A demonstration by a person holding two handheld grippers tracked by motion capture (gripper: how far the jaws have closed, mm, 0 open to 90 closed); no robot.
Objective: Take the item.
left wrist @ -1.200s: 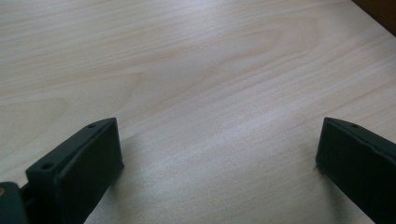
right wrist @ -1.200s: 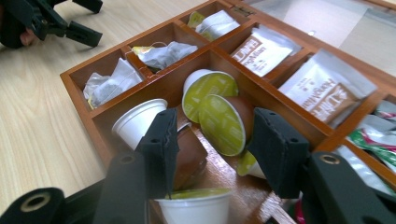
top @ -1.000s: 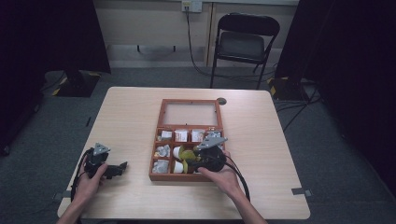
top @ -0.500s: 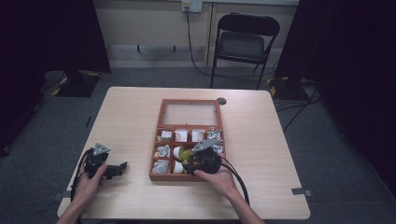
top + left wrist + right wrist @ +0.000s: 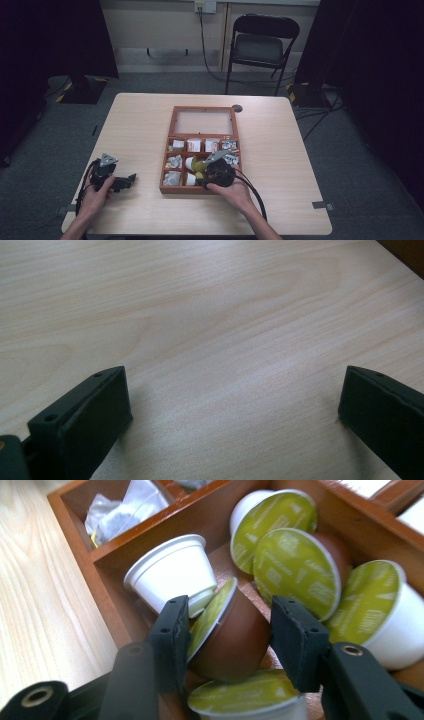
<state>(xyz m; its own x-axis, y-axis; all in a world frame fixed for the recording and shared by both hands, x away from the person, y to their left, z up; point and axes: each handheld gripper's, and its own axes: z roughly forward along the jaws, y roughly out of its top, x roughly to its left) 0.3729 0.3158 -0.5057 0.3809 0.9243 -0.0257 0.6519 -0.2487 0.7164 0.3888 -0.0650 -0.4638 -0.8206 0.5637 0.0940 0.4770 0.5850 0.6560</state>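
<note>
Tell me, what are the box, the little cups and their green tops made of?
The box looks like reddish wood with a glossy varnish: it shines. The white cups and the brown one look like smooth moulded plastic. The green tops seem to be printed foil or film; they glint, but I can't be sure.

Both grippers are black: the left gripper carries a grey three-cornered plate, the right gripper shows brass-ringed pivot holes and trails a black cable. Forearms are bare.

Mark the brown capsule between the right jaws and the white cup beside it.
Brown green-lidded capsule (image 5: 227, 640), right gripper view, on its brown side.
White plastic cup (image 5: 172, 572), right gripper view, on its side wall.
</note>
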